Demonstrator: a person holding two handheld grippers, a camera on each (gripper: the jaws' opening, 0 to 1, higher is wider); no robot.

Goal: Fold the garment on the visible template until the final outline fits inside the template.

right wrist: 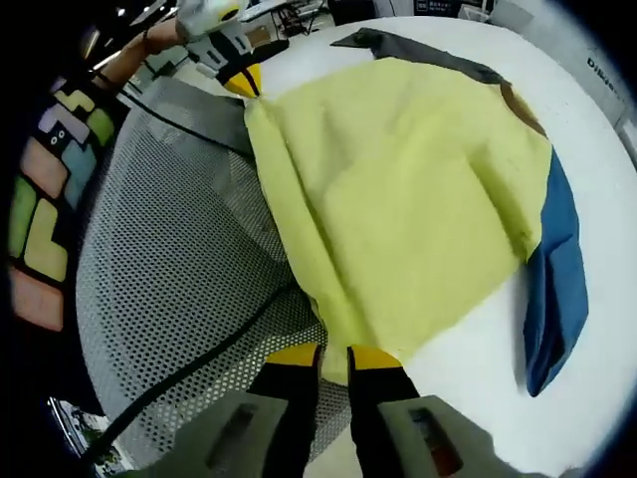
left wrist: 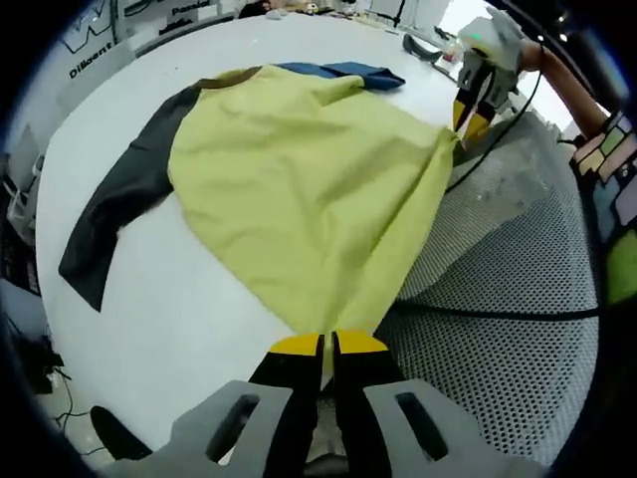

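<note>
A: Item: garment (left wrist: 309, 189), yellow-green body, one dark grey sleeve (left wrist: 119, 204), one blue sleeve (left wrist: 343, 72). Location?

B: It is spread on the white desk (left wrist: 189, 329), its hem end drawn out over a perforated grey mat (left wrist: 518, 289) at the desk's near side. A black cable (left wrist: 498, 315) is laid across that mat.

A: Tools?

B: The left tool (left wrist: 327, 345) is clenched on one hem corner; the right tool (right wrist: 334, 355) is clenched on the other. Each is seen from the opposite view at the far corner of the same edge, and the hem is held taut between them.

A: Step in hand?

B: A first fold is judged to be starting: the hem is gripped and lifted, nothing is yet folded over. No template outline can be made out under the cloth.

A: Next move?

B: The hem is likely to be carried toward the collar with both corners kept level, so that the edge is laid square. The sleeves are left splayed and would need tucking in afterwards.
</note>
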